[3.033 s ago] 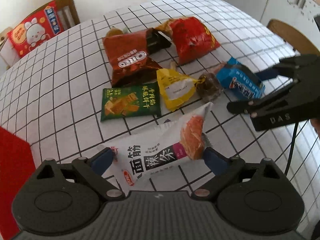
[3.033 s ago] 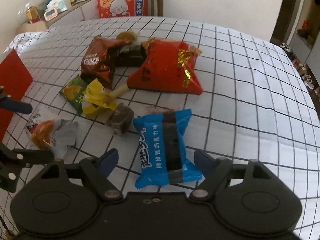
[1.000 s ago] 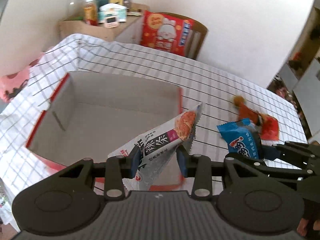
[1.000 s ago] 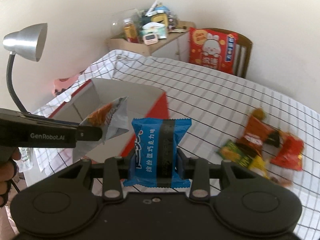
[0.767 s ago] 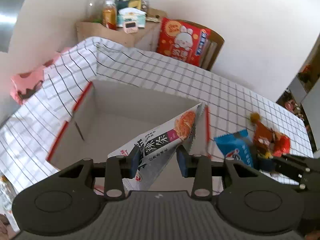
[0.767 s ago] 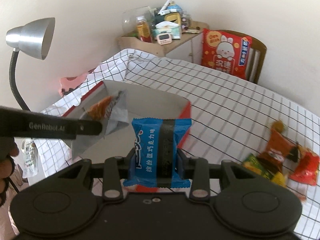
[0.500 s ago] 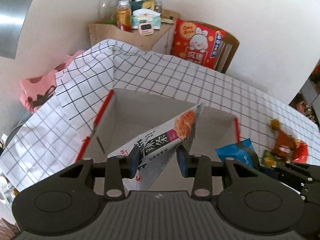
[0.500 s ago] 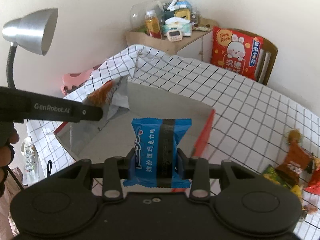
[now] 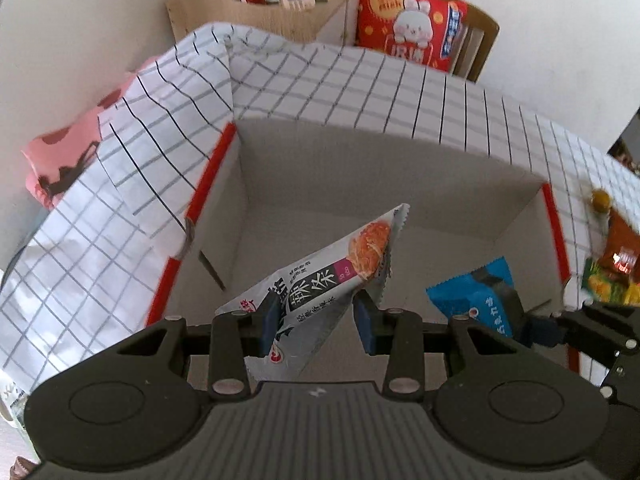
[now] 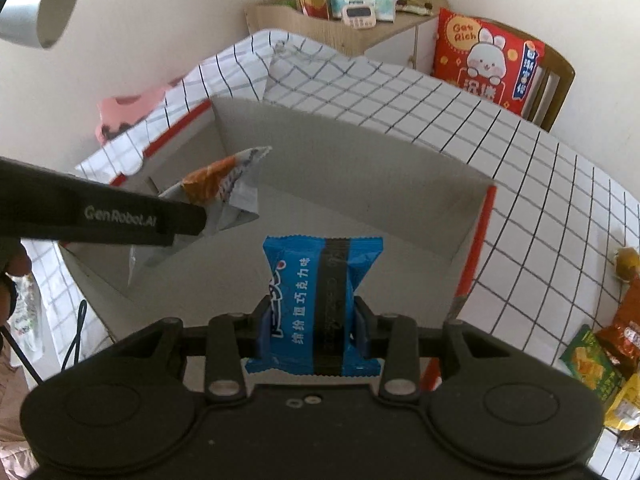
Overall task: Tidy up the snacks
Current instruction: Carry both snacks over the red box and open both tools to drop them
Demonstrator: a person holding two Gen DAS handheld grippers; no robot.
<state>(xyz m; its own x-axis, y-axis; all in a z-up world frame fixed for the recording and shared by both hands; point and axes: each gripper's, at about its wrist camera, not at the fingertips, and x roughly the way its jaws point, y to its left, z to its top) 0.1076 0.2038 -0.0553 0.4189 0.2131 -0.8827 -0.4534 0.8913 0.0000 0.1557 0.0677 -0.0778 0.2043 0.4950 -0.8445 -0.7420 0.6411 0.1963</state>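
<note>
1. Left tongs [image 9: 316, 314] pinching a white-and-grey snack packet [image 9: 332, 276], blue pads pressed against its lower half, upper end with the orange food picture tilted up and to the right.
2. Packet held above the open cardboard box [image 9: 360, 184], over its grey interior; from the right wrist view, seen crumpled at the tip of the black left arm, nearer the box's left wall [image 10: 224, 184].
3. Right tongs [image 10: 312, 328] clamped on a blue snack pack [image 10: 320, 300] with a dark central band and white Chinese lettering, held upright, pads squeezing its waist.
4. Blue pack suspended over the near part of the box, right of the white packet and apart from it; in the left wrist view, showing as a blue corner [image 9: 476, 296] beside the right tool's black linkage.
5. Box with red outer faces and grey inner walls, standing on the surface [image 10: 520, 184] covered in a white cloth with a black grid; no other snacks visible inside.
6. Remaining snacks lying on the cloth well to the right of the box: a green packet [image 10: 588, 364], a yellow wrapper [image 10: 624, 404] and a brown-orange bag [image 10: 626, 320], exact contact among them hard to make out at the picture's edge.
7. Behind the surface, a wooden chair carrying a red rabbit-print bag [image 10: 488, 64], and a wooden cabinet [image 10: 340, 24] topped with bottles and a small timer.
</note>
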